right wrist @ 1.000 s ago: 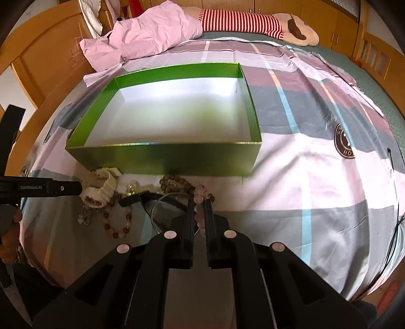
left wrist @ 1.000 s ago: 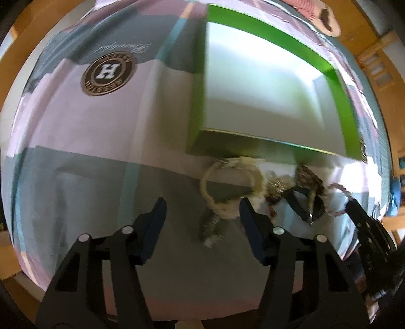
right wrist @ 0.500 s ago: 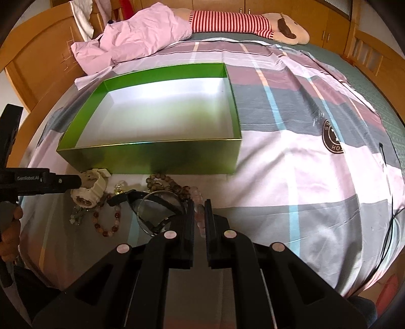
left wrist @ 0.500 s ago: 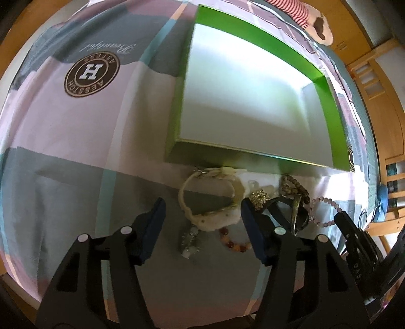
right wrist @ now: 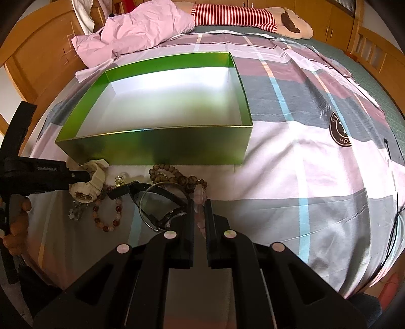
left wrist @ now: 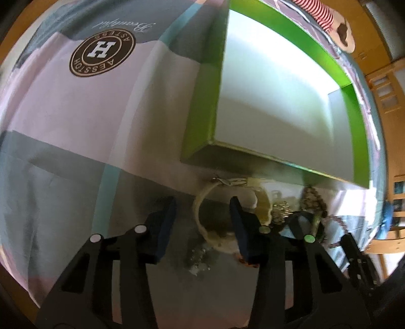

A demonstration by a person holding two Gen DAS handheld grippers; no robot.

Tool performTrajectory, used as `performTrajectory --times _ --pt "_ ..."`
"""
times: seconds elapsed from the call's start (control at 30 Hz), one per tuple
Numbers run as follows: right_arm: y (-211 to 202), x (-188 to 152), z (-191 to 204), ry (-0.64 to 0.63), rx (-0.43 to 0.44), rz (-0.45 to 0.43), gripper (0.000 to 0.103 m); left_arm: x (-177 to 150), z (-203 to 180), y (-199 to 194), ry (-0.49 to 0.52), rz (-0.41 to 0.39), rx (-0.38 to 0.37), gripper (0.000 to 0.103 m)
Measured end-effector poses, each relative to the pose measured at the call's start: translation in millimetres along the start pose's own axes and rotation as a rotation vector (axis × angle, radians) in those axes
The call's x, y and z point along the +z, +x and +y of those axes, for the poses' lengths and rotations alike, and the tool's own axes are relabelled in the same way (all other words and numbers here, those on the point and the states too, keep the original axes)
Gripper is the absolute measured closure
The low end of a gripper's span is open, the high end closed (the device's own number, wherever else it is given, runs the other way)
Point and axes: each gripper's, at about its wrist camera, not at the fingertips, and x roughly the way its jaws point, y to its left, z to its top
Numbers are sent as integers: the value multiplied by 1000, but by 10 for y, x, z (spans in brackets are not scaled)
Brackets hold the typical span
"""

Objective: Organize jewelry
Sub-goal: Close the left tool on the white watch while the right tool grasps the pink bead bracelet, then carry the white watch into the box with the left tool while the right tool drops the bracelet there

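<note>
Left wrist view. The left gripper (left wrist: 202, 222) fills the lower half of the frame, its jaws partly apart and closing. The strap of a cream wristwatch (left wrist: 202, 202) lies between the blue fingertips (left wrist: 165, 225); the pads do not yet press on it. The watch sits at lower centre on a patchwork bedsheet (left wrist: 76, 121), just below the near wall of an open green box (left wrist: 200, 106) that occupies the upper right. To the right of the watch, a tangle of jewelry is partly hidden by the right finger — a brown bead bracelet (left wrist: 312, 200) and a pink bead bracelet (left wrist: 336, 220) can be made out. A round brown logo (left wrist: 102, 54) is printed on the sheet at upper left.

Right wrist view. The right gripper (right wrist: 200, 222) rises from the bottom centre, its jaws drawn narrow on a pink bead bracelet (right wrist: 200, 192) that runs down between the pads. The green box (right wrist: 157, 149), white inside, lies at centre. Along its near wall — from left to right — lie the cream wristwatch (right wrist: 87, 186), a reddish bead bracelet (right wrist: 107, 215), a black watch (right wrist: 152, 200) and the brown bead bracelet (right wrist: 177, 177). The left gripper (right wrist: 76, 177) enters from the left edge, its tip at the cream watch, with a person's hand (right wrist: 15, 220) on its handle. A crumpled pink cloth (right wrist: 141, 27) and a striped plush toy (right wrist: 240, 15) lie along the top.
</note>
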Motion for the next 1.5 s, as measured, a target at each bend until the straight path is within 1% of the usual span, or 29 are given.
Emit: performTrajectory --times 0.17,0.2,0.23,0.27,0.3,0.33,0.4,0.5,0.7,0.77,0.9,0.97,1.03,1.1,1.13,1.23,1.3,1.33,1.37,1.4,1.43,1.5 --pt "9 -8 27 -5 -7 3 95 -41 -248 64 114 -7 107 60" --pt "7 -7 31 -6 -8 3 95 -50 -284 67 129 -10 121 64" --pt "4 -7 37 -7 -9 3 95 -62 -319 63 140 -12 135 83" --pt "-2 -5 41 -7 -10 1 95 -69 -334 57 141 -12 143 92" --pt "-9 -2 47 -6 -12 -3 95 -72 -338 44 138 -14 133 93" --pt "-22 5 53 -6 -13 -7 95 -75 -347 23 136 -17 119 97" --pt "-51 17 58 -6 -10 -15 95 -84 -374 -58 136 -34 93 98" --pt "-143 47 63 -6 1 -38 95 -98 -436 -247 148 -85 56 98" --pt "-392 168 103 -12 35 -94 95 -166 -575 -686 174 -180 -50 98" --pt "-513 252 129 -19 54 -123 95 -131 -621 -822 174 -216 -84 98" --pt "-719 460 180 -36 88 -183 95 112 -608 -1047 167 -266 -154 98" --pt "-797 600 212 -48 86 -222 95 198 -531 -1136 159 -301 -162 98" --pt "-814 756 241 -58 90 -261 95 321 -539 -1156 142 -335 -164 98" --pt "-745 883 259 -57 87 -277 95 491 -547 -1065 119 -333 -153 98" --pt "-666 949 263 -54 85 -271 95 535 -519 -1027 114 -327 -146 98" --pt "-400 1033 273 -45 57 -239 95 691 -532 -741 120 -309 -79 97" --pt "-228 1051 265 -37 44 -211 94 745 -523 -557 118 -286 -56 92" --pt "-151 1044 255 -31 33 -198 87 749 -501 -498 115 -268 -52 82" --pt "-111 1025 238 -24 25 -186 71 754 -503 -443 116 -239 -39 75" --pt "-115 997 215 -12 31 -182 62 746 -506 -444 122 -234 -25 74" --pt "-138 967 196 0 41 -189 50 736 -512 -484 132 -248 -12 73" --pt "-268 862 143 25 84 -207 49 639 -560 -687 180 -299 -1 70"
